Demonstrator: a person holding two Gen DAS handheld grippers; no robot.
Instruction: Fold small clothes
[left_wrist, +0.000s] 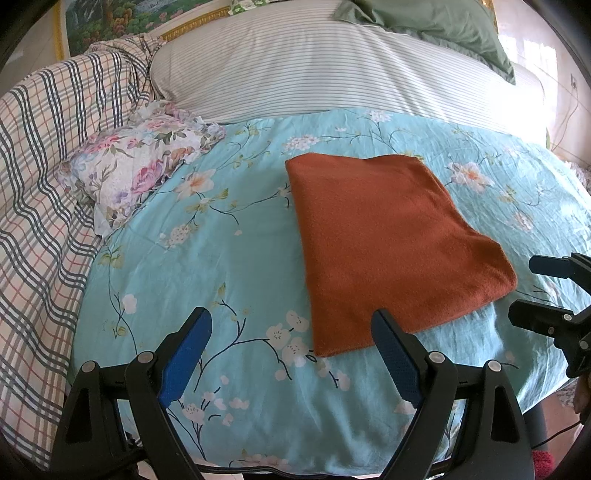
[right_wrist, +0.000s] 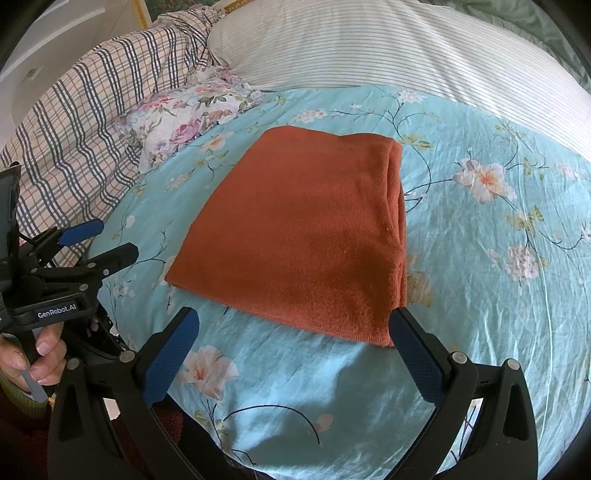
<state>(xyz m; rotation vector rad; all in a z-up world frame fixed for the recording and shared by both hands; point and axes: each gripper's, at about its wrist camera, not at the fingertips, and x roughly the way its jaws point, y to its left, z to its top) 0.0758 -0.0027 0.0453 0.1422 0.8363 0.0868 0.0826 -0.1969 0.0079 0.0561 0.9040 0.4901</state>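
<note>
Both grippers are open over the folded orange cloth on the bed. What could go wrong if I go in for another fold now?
1. The orange cloth shows stacked layers at its right edge; a pinch there may catch only the top one.
2. The teal floral sheet is loose and wrinkled; the right gripper or left gripper could grab it too.

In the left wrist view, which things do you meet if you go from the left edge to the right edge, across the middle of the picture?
Plaid blanket → small floral pillow → bare turquoise floral sheet → folded rust-orange cloth → the right tool at the right edge.
</note>
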